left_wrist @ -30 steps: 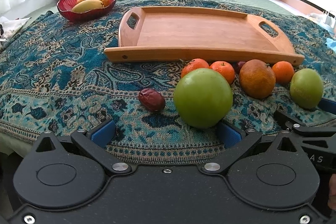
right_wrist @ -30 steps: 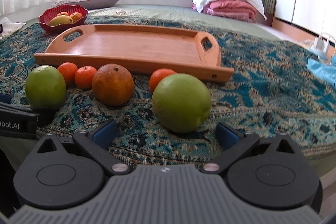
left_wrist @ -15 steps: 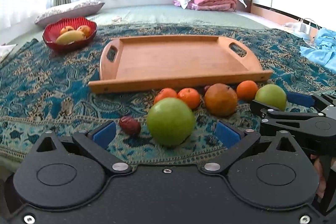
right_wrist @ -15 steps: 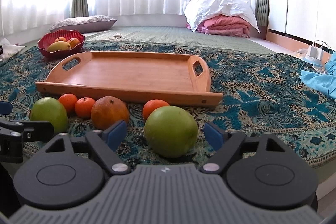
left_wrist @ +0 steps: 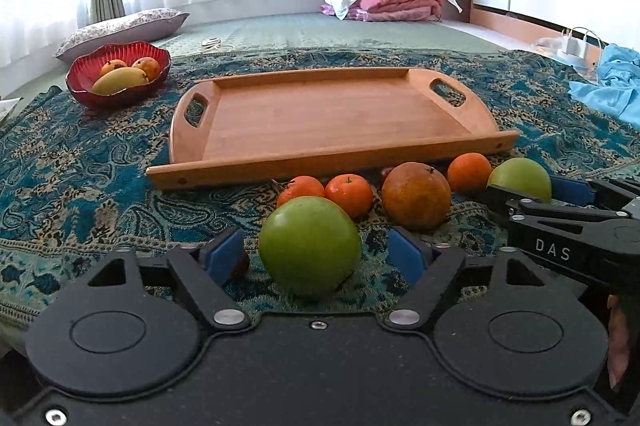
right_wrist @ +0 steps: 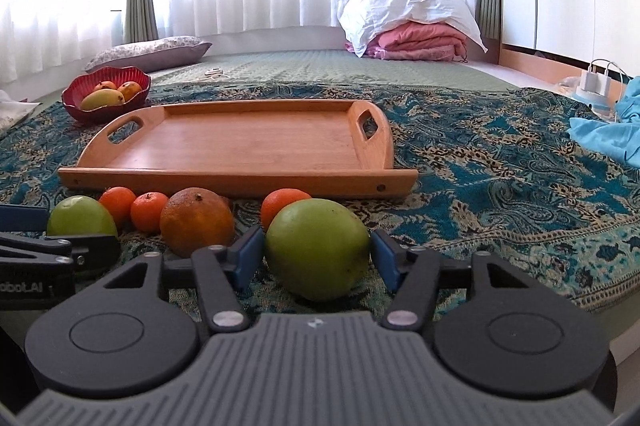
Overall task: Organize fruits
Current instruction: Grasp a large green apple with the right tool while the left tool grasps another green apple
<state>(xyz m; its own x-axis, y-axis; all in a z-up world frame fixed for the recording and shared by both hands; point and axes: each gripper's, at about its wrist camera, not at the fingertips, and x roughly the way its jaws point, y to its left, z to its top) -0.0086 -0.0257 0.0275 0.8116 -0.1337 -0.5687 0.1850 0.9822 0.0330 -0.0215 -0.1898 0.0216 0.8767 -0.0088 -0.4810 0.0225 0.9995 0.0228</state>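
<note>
Right wrist view: right gripper (right_wrist: pixel 316 254) fingers part-open, blue pads flanking but apparently not gripping green fruit (right_wrist: pixel 317 248) lying on bedspread (right_wrist: pixel 500 162), wooden tray (right_wrist: pixel 240 146) straight beyond.

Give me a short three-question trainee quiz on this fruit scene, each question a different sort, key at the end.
1. True or false: the wooden tray already holds fruit.
2. What sits between the left gripper pads? A) small orange B) green apple C) mango
3. Fill in: the red bowl stands to the tray's ____ in both views.

Key: 1 false; 2 B; 3 left.
</note>
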